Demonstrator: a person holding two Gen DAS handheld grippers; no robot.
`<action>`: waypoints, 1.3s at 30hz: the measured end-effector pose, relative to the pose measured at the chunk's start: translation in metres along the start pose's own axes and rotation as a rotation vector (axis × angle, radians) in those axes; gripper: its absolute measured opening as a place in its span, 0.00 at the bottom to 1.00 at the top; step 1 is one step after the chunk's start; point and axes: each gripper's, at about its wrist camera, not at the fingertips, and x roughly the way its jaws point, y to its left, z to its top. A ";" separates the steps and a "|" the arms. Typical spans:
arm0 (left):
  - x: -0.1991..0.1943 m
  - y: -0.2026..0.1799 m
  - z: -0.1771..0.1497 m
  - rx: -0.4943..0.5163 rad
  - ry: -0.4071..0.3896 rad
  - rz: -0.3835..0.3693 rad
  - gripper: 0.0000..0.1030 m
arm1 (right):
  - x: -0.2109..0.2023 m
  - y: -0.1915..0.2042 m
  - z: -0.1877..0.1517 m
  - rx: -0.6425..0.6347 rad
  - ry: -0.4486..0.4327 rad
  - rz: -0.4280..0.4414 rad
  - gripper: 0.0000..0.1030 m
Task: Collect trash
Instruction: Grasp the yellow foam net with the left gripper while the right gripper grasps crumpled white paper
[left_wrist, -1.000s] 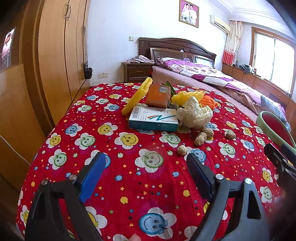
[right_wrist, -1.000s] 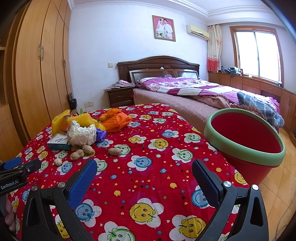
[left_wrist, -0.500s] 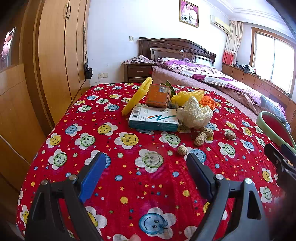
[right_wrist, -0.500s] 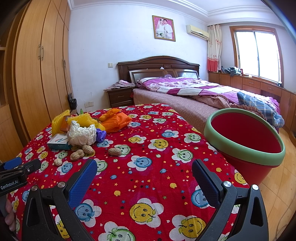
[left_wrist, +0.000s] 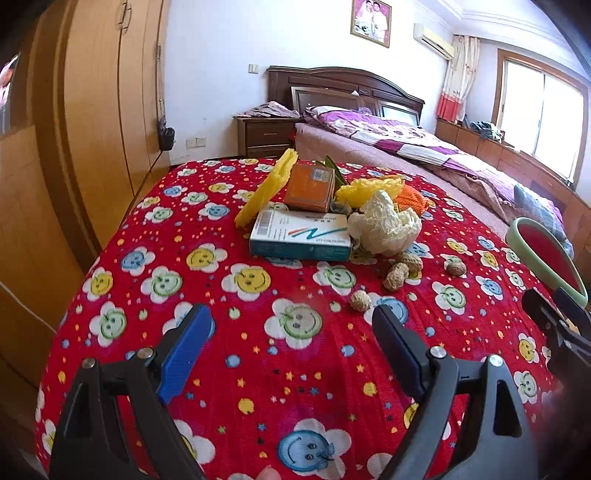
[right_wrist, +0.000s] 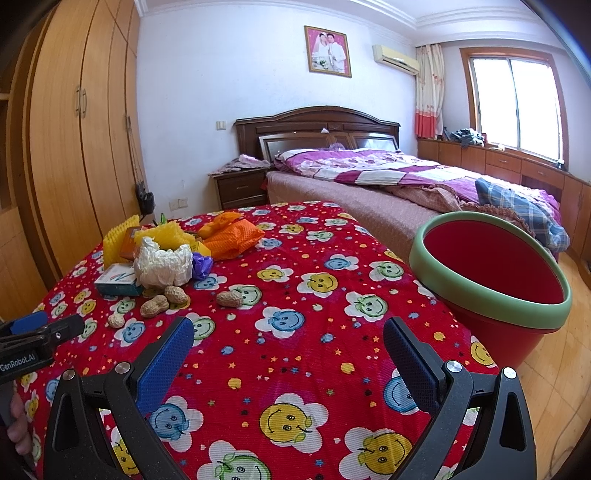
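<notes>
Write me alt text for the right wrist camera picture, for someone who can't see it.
An open gripper hovers over a table with a red smiley-flower cloth. A heap of trash lies at the far left: crumpled white paper, an orange net bag, a small box, peanuts. A red bin stands at the right.
</notes>
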 end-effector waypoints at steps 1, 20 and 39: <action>0.000 0.000 0.004 0.008 0.001 -0.002 0.86 | 0.002 -0.001 0.001 0.006 0.012 0.007 0.99; 0.077 0.026 0.090 0.059 0.107 -0.001 0.84 | 0.022 0.015 0.047 0.011 0.103 0.080 0.99; 0.137 0.057 0.109 -0.015 0.156 -0.120 0.11 | 0.074 0.065 0.068 -0.026 0.243 0.108 0.99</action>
